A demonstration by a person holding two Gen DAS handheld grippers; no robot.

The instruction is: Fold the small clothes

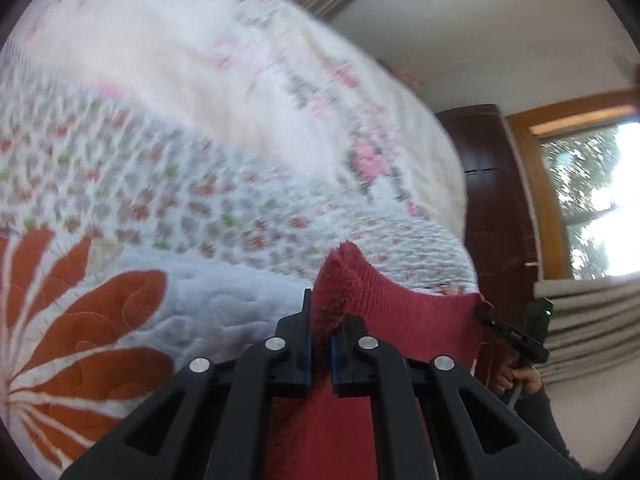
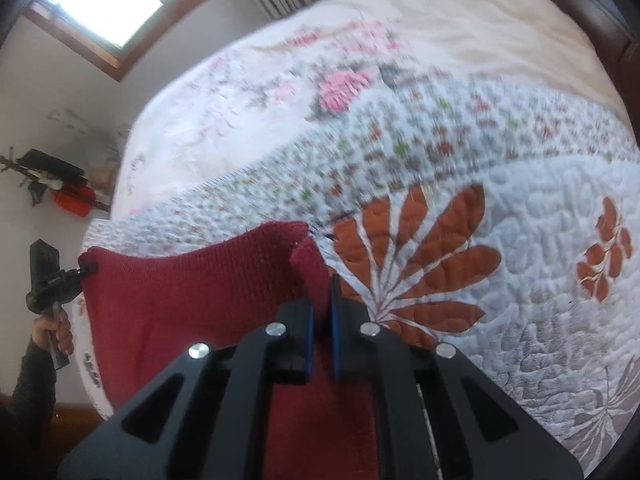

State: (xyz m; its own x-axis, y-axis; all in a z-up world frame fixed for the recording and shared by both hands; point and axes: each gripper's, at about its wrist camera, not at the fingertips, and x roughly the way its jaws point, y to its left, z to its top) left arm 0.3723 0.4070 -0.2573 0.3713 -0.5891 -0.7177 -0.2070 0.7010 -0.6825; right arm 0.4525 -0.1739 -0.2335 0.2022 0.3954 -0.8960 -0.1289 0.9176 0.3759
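Observation:
A dark red knitted garment (image 1: 404, 312) is stretched in the air between both grippers, above a quilted bed. My left gripper (image 1: 321, 320) is shut on one bunched corner of it, which pokes up past the fingertips. In the right wrist view the same red garment (image 2: 192, 292) spreads to the left, and my right gripper (image 2: 321, 304) is shut on its other corner. Each view also shows the opposite gripper at the far end of the cloth: the right gripper (image 1: 486, 316) and the left gripper (image 2: 86, 269), each clamped on the fabric edge and held by a hand.
Below lies a white quilt (image 2: 520, 208) with orange leaf shapes and small flower print, and a cream floral blanket (image 1: 224, 60) further up the bed. A dark wooden bedpost (image 1: 492, 200), a window (image 1: 596, 200) and a shelf with a red object (image 2: 72, 200) stand around it.

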